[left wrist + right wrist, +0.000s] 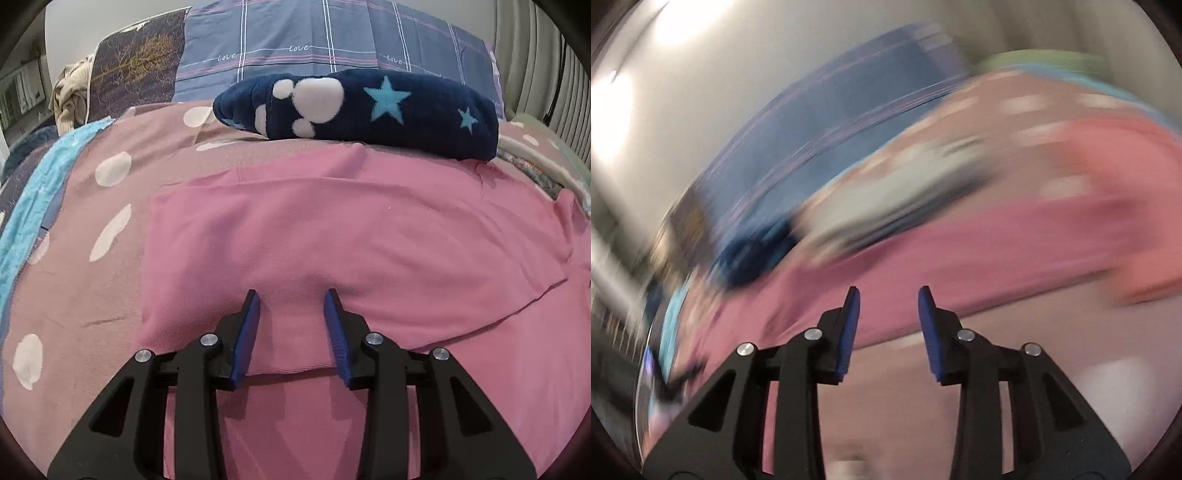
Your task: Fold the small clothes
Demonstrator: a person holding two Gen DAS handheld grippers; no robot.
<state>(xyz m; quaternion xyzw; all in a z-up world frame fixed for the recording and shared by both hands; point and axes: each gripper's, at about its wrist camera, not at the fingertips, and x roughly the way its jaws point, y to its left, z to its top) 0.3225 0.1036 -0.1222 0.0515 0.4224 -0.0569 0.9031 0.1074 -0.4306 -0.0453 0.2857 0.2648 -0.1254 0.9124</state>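
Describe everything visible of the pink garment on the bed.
The pink garment is a soft, plain knit, lying flat on the polka-dot bedspread. It is partly folded: one layer is turned over, leaving a straight edge on the left and a diagonal edge on the right. A ribbed hem shows near the left gripper, which hovers over it with jaws apart, gripping nothing. Its far edge reaches the folded navy star-patterned fleece. The right wrist view shows it only as blur.

The pink garment (332,236) lies spread flat on the bed, plain soft knit, with one part folded over itself so a straight folded edge runs along its left side and a second layer shows beneath at the near edge. The navy fleece garment (369,110), with stars and white paw prints, lies folded beyond it, toward the pillows.
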